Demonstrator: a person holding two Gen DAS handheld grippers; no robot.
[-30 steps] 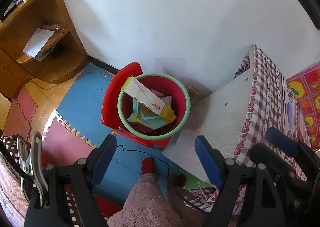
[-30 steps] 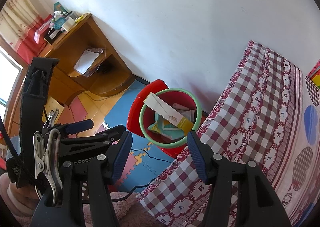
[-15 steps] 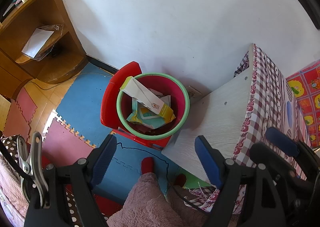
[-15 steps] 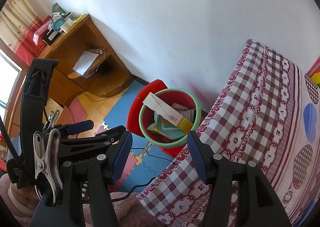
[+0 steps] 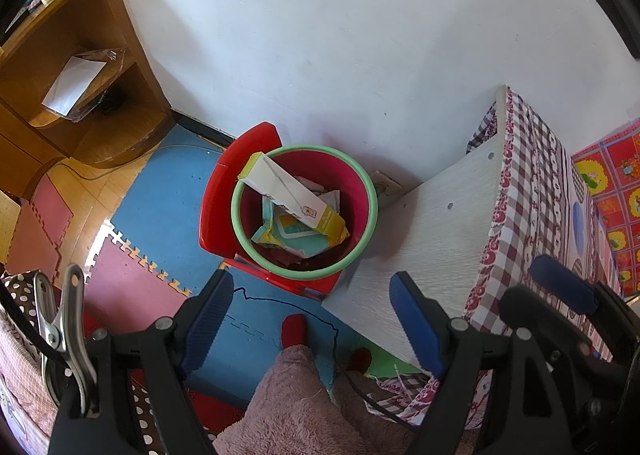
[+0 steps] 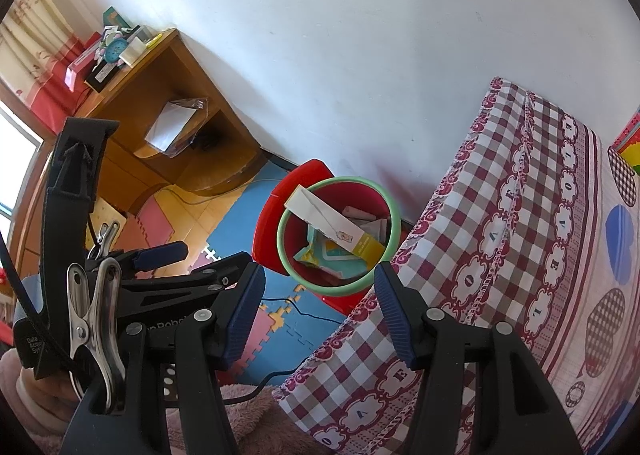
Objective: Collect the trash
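Observation:
A red bin with a green rim stands on the floor by the wall, on a red stool. Inside lie a long white and yellow carton, a pale wipes pack and crumpled paper. My left gripper hangs open above the floor in front of the bin, nothing between its blue pads. My right gripper is open too, held high over the bed edge, with the bin seen between its fingers. The left gripper also shows at the left of the right wrist view.
A bed with a checked red and white sheet and a white side board stands right of the bin. A wooden shelf unit is at the left. Foam mats, a thin cable and the person's red-socked feet are below.

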